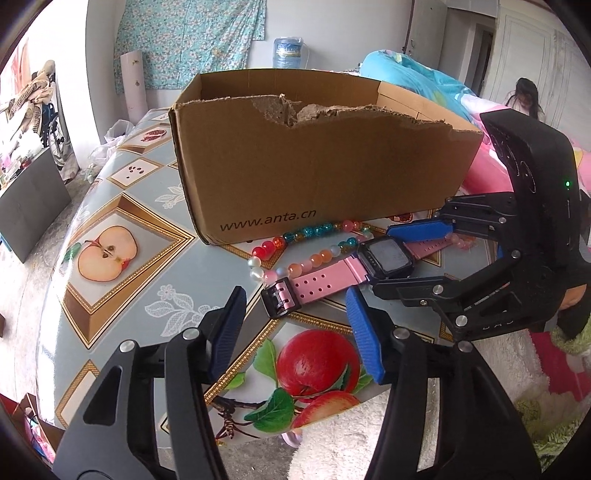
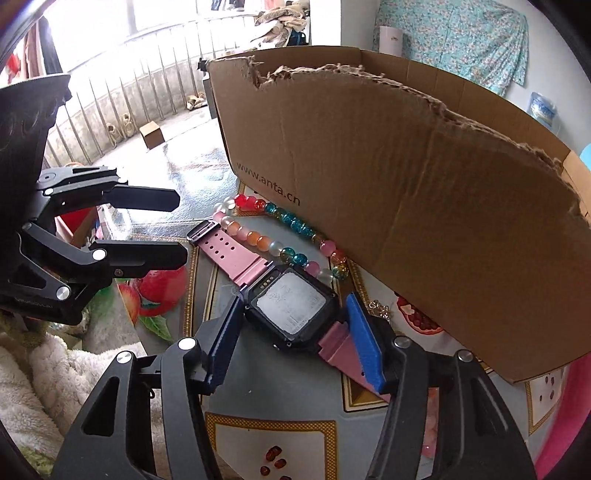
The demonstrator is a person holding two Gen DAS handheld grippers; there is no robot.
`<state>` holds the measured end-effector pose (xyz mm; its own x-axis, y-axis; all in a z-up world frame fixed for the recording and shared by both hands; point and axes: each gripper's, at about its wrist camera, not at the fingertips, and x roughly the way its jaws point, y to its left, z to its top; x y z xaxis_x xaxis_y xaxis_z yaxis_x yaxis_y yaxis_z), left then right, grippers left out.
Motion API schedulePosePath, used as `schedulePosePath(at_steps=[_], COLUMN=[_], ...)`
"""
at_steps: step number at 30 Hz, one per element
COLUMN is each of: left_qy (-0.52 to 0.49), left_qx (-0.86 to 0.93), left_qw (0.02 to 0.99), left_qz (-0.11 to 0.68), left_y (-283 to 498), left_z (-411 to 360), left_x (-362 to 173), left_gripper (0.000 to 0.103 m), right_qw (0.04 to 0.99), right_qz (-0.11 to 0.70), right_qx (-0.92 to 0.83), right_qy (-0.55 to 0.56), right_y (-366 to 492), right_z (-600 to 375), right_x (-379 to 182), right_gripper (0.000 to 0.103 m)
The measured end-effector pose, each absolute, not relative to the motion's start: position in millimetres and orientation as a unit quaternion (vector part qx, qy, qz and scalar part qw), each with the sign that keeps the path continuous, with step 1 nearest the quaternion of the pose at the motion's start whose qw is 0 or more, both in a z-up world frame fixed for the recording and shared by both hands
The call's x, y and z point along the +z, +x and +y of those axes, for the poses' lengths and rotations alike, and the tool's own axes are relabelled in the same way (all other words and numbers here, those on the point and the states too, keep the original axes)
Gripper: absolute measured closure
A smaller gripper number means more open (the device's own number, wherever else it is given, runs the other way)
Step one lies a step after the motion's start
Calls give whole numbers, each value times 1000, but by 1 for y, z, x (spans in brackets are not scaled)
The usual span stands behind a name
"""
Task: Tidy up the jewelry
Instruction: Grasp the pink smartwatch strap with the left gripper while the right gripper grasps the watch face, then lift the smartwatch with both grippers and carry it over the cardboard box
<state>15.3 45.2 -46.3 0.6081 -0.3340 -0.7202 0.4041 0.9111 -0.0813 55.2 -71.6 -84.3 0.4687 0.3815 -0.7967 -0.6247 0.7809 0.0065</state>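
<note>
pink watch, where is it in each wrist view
Left wrist: the pink watch lies right of centre, before the cardboard box.
Right wrist: lower centre, between the right gripper fingers.
Shared landmark: the bead bracelet along the box's printed side.

Daylit room, bright overall. In right wrist view the window [image 2: 122,22] left of the box [image 2: 424,206] is blown out to white, w/ glare streaks on the floor below it. Box front is evenly lit; soft shadow under its base onto the table [image 2: 280,376]. Watch [image 2: 291,302] face by the box shows dull grey reflection. Both views heavy fisheye: box edges bow, corners vignette black. Foreground fingers slightly soft; far bg behind box mildly blurred.
</note>
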Motion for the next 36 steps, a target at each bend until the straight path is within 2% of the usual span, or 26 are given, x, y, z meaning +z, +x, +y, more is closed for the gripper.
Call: schedulePosePath(at_steps=[6, 15, 18, 21, 22, 27, 33, 35, 36], left_qy=[79, 209, 252, 272, 274, 259, 290, 297, 301], left_qx=[-216, -234, -233, -236, -236, -268, -283, -287, -287], left_qw=[895, 878, 872, 868, 866, 856, 843, 840, 839], left_qz=[382, 362, 348, 343, 346, 358, 353, 353, 351], left_y=[3, -10, -9, -6, -4, -3, 0, 0, 0], left_z=[42, 6, -4, -11, -12, -8, -7, -7, -9], left_x=[-42, -50, -58, -64, -65, -62, -63, -63, -63], left_gripper=[51, 51, 61, 81, 92, 97, 98, 98, 98], right_qw=[818, 750, 731, 725, 727, 762, 834, 850, 858], right_qz=[439, 504, 519, 521, 519, 495, 441, 427, 419], right_qx=[339, 422, 438, 447, 445, 415, 324, 292, 275], right_qy=[-152, -73, -59, -58, -58, -37, -71, -98, -111], right_y=[63, 95, 104, 106, 109, 88, 45, 36, 33], right_z=[-74, -92, -93, -90, -89, -103, -118, -118, -118], right_x=[-81, -76, -77, -78, -78, -73, -64, -67, -68], right_gripper=[49, 49, 50, 50, 49, 48, 48, 51, 56])
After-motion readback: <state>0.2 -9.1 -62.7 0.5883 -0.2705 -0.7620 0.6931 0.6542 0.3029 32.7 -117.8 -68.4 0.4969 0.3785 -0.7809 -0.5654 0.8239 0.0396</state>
